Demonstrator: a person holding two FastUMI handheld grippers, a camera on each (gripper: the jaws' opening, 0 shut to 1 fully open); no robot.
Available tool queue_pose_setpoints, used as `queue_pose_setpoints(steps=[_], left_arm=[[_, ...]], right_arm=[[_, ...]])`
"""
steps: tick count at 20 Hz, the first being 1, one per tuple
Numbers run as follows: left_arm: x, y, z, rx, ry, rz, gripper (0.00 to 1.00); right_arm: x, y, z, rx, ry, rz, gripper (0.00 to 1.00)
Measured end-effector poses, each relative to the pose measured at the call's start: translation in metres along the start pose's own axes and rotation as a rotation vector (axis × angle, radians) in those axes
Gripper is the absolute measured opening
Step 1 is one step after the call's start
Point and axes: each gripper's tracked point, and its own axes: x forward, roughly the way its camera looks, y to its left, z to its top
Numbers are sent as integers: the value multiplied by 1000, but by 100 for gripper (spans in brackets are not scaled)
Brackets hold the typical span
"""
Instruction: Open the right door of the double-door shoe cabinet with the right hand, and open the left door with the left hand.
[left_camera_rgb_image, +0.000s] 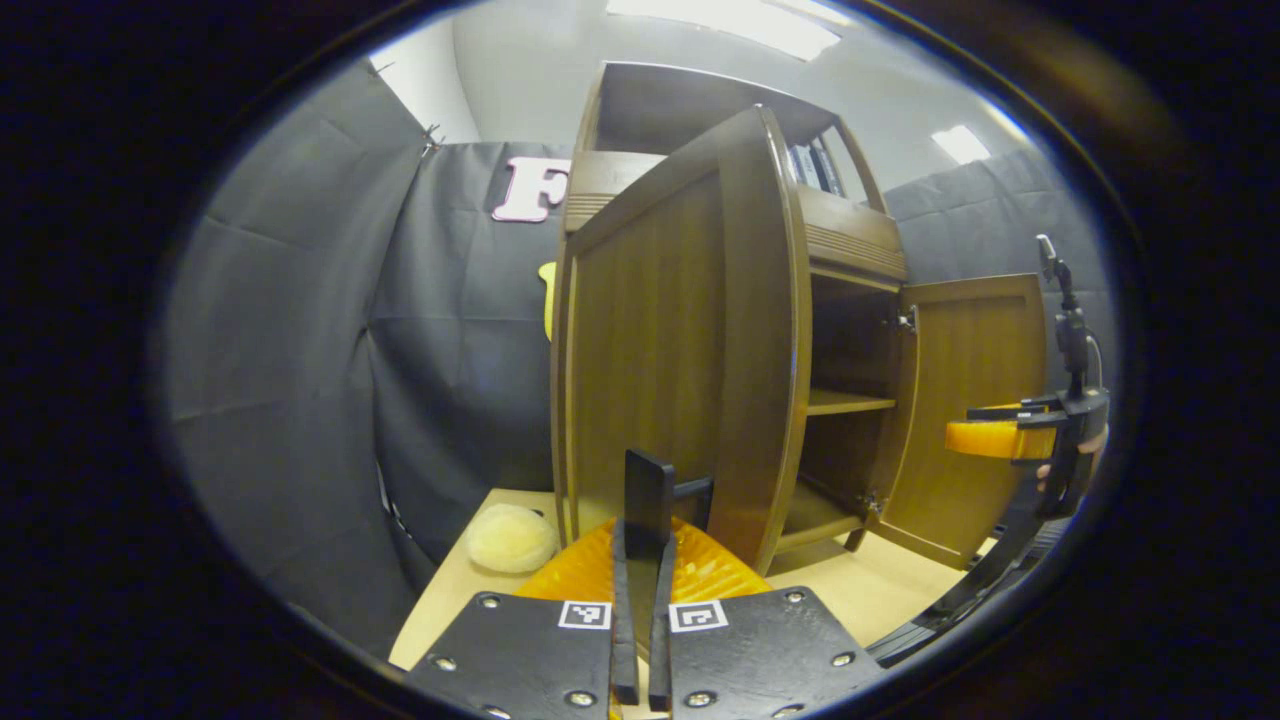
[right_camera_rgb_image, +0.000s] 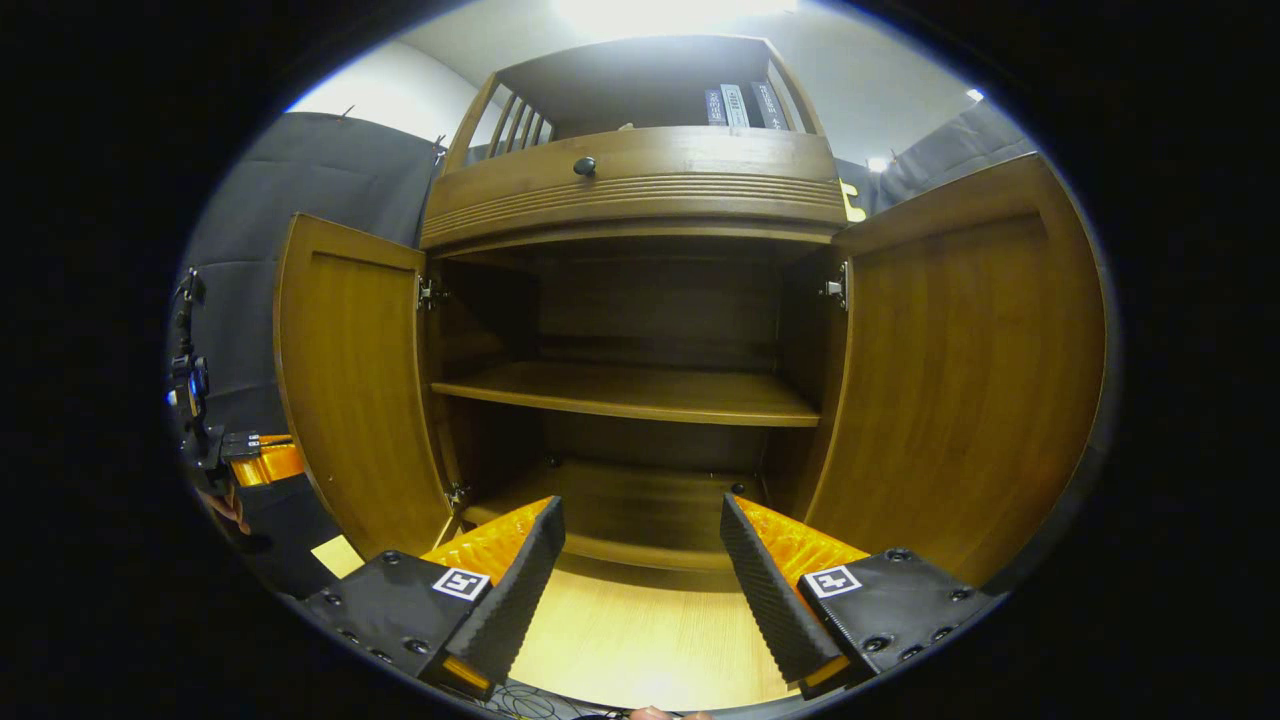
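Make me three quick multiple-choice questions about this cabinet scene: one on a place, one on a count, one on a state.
1. Where does the fluffy ball lie?
A. on the table beside the cabinet
B. inside it
C. on top of it

2. How many shelf boards span the cabinet's inside?
A. three
B. one
C. two

3. How is the right gripper?
A. shut on a door
B. shut on a knob
C. open, holding nothing

Answers:
1 A, it rests on the tabletop by the cabinet's side.
2 B, a single board crosses the middle.
3 C, its fingers stand wide apart.
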Motion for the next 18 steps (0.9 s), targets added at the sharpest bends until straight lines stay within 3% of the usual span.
queue_pose_setpoints(steps=[10, 17, 18], left_arm=[[-15, 92, 2, -7, -30, 12, 6], [-15, 115, -1, 24, -8, -42, 5], [-15, 115, -4, 34, -2, -45, 5]], right_arm=[[-8, -1, 9, -13, -24, -22, 94], [-3, -19, 6, 12, 31, -81, 100], [-3, -23, 5, 18, 42, -95, 96]])
